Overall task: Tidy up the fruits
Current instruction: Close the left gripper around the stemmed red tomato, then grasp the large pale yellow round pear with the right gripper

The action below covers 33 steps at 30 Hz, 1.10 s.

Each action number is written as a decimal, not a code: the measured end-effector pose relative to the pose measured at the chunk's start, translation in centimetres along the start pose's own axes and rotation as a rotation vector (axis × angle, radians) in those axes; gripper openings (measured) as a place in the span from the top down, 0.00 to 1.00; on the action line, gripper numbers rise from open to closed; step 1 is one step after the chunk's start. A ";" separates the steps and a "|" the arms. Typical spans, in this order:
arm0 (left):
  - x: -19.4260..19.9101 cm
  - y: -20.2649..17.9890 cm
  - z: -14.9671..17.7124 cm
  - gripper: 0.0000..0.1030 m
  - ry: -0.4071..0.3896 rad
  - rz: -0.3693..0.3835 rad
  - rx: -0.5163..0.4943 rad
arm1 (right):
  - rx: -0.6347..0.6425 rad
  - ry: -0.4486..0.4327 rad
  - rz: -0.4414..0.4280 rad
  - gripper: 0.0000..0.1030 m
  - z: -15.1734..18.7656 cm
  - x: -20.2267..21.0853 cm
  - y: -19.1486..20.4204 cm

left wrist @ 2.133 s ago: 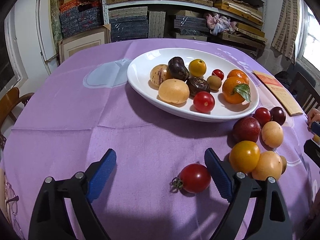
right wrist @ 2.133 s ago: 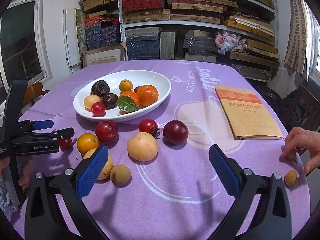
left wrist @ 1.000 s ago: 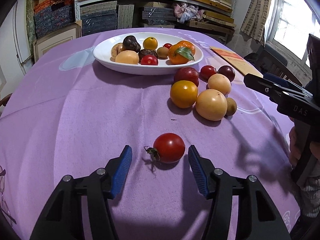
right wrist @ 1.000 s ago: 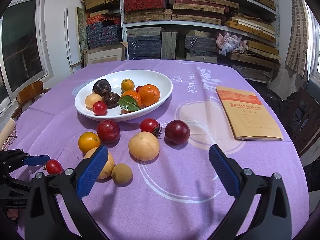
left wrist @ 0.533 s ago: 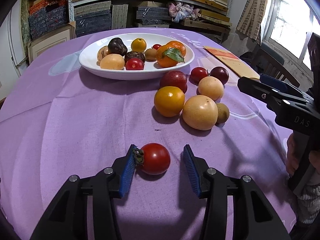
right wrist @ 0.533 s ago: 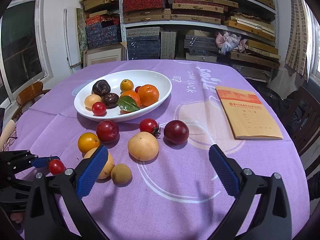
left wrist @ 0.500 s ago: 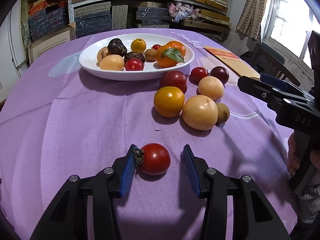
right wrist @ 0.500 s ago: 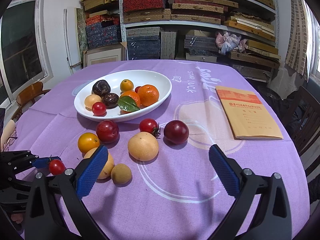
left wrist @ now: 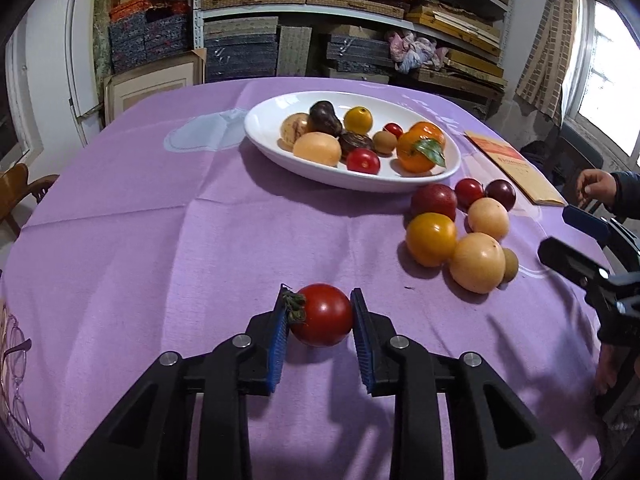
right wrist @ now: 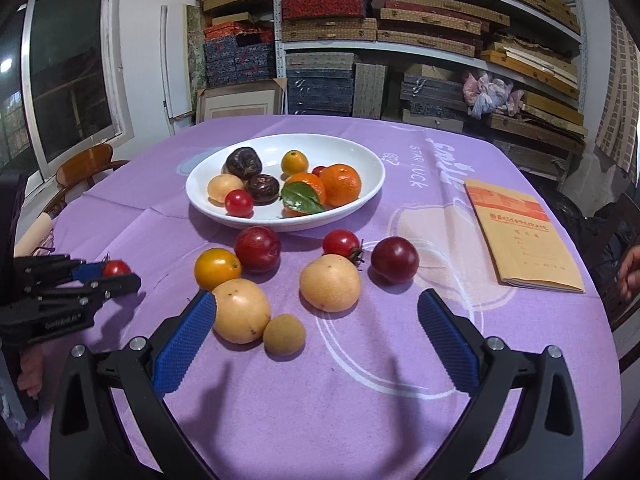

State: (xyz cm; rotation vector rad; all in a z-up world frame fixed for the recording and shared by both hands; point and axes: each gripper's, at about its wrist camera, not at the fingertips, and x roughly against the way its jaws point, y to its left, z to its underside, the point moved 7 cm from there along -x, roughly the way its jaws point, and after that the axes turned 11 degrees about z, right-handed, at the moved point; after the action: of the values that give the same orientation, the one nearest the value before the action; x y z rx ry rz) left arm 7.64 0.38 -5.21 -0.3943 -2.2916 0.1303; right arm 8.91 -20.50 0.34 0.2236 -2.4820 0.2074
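Observation:
My left gripper (left wrist: 320,318) is shut on a red tomato (left wrist: 325,314) with a green stem, low over the purple cloth; both blue pads press its sides. The right wrist view shows that tomato (right wrist: 116,268) held at the far left. A white oval plate (left wrist: 272,144) farther back holds several fruits. Loose fruits lie in front of the plate: a yellow tomato (right wrist: 217,267), a red plum (right wrist: 257,249), two pale round fruits (right wrist: 330,282), a small brown fruit (right wrist: 284,335). My right gripper (right wrist: 316,340) stands open above the cloth, nothing between its fingers.
A tan booklet (right wrist: 524,236) lies on the right of the table. A person's hand (left wrist: 596,186) hovers near it at the table's right edge. Eyeglasses (left wrist: 16,380) rest at the left edge. Shelves of boxes stand behind, and a wooden chair (right wrist: 86,168) sits at the left.
My left gripper's jaws have shut on the red tomato, which lay loose between them before. The right gripper has stayed open, shifting slightly.

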 end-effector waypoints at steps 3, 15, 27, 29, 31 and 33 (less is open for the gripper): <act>-0.1 0.4 0.1 0.71 0.008 0.008 0.020 | 0.041 0.009 -0.021 0.04 0.4 0.1 1.7; -0.3 0.3 0.2 0.71 0.015 0.071 0.037 | 0.062 0.080 -0.060 0.33 0.6 -1.7 3.4; -0.7 0.2 0.3 0.71 0.031 0.087 0.044 | 0.194 0.136 -0.108 0.33 0.6 -4.4 5.8; -0.8 0.3 0.4 0.71 0.039 0.093 0.050 | 0.250 0.138 -0.130 0.36 0.5 -4.5 6.1; -0.9 0.4 0.4 0.71 0.043 0.098 0.058 | 0.333 0.138 -0.151 0.42 0.6 -4.7 6.6; -0.9 0.4 0.5 0.71 0.042 0.101 0.061 | 0.398 0.146 -0.173 0.56 0.6 -5.0 7.1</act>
State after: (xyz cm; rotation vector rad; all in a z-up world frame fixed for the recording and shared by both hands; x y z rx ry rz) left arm 7.95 0.53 -6.27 -0.4764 -2.2213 0.2402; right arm 11.05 -13.14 -3.82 0.5656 -2.2418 0.6207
